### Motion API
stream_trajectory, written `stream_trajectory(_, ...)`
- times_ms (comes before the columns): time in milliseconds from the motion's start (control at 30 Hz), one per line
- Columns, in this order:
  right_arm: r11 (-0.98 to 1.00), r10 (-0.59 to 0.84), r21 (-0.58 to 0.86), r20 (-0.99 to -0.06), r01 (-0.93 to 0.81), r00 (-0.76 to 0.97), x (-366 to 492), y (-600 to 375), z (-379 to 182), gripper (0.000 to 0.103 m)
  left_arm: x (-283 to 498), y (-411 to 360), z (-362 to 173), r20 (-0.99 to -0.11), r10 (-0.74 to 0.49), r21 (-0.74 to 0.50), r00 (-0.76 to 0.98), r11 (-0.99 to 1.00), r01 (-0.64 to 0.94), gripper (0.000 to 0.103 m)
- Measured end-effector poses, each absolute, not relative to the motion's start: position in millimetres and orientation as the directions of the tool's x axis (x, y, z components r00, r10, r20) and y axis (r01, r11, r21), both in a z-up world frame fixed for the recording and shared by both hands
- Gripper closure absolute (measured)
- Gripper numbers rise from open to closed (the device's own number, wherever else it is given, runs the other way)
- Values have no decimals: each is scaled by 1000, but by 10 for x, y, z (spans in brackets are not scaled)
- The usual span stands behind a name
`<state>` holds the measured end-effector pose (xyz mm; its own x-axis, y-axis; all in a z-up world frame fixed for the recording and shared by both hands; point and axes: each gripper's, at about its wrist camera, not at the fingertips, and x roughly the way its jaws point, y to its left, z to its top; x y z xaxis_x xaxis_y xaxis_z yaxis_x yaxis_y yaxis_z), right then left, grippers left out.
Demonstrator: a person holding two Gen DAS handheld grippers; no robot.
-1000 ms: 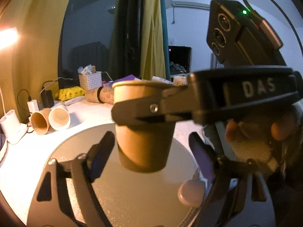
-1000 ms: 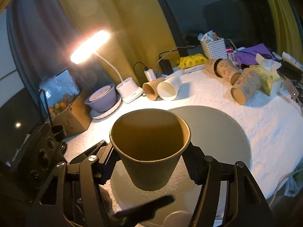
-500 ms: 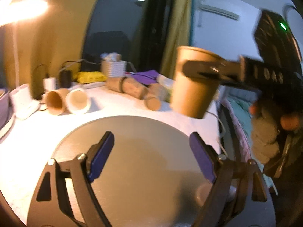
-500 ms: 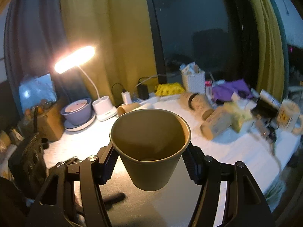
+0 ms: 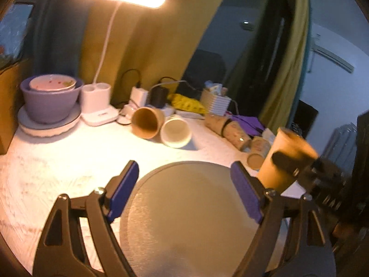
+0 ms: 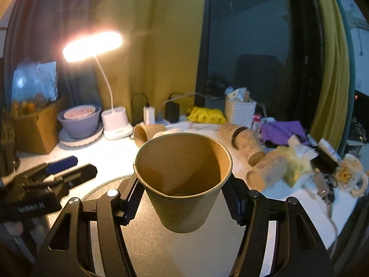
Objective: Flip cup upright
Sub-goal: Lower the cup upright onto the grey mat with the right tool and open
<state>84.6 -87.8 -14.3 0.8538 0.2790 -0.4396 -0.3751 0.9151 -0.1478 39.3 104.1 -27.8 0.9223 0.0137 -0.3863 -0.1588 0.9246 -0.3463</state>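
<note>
My right gripper point(image 6: 184, 198) is shut on a brown paper cup point(image 6: 182, 180), held upright with its mouth up, just above the round grey plate point(image 6: 161, 249). In the left wrist view the same cup point(image 5: 286, 159) shows blurred at the right, beyond the plate point(image 5: 184, 219). My left gripper point(image 5: 184, 196) is open and empty over the plate's near left part. It also shows at the left of the right wrist view point(image 6: 62, 170).
A brown cup point(image 5: 147, 122) and a white cup point(image 5: 176, 131) lie on their sides at the back. Several patterned cups point(image 5: 237, 133) lie at the right. A lit desk lamp point(image 5: 96, 108), purple bowl point(image 5: 49, 99), chargers and a white basket point(image 5: 215, 101) line the back. A mug point(image 6: 348, 173) stands far right.
The left gripper has drawn back to the left, away from the cup. The right gripper has carried the upright cup rightward and down toward the plate.
</note>
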Motion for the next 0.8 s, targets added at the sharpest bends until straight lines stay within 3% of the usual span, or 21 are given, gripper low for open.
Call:
stream_trajectory(300, 917, 251, -145, -517, -372, 818, 1084, -750, -474, 37, 456, 1087, -328, -411, 40, -346, 911, 917, -196, 20)
stream_trajectory(800, 923, 237, -116, -578, -367, 781, 1125, -814, -532, 37, 462, 1028, -333, -426, 30, -331, 904, 925, -186, 20)
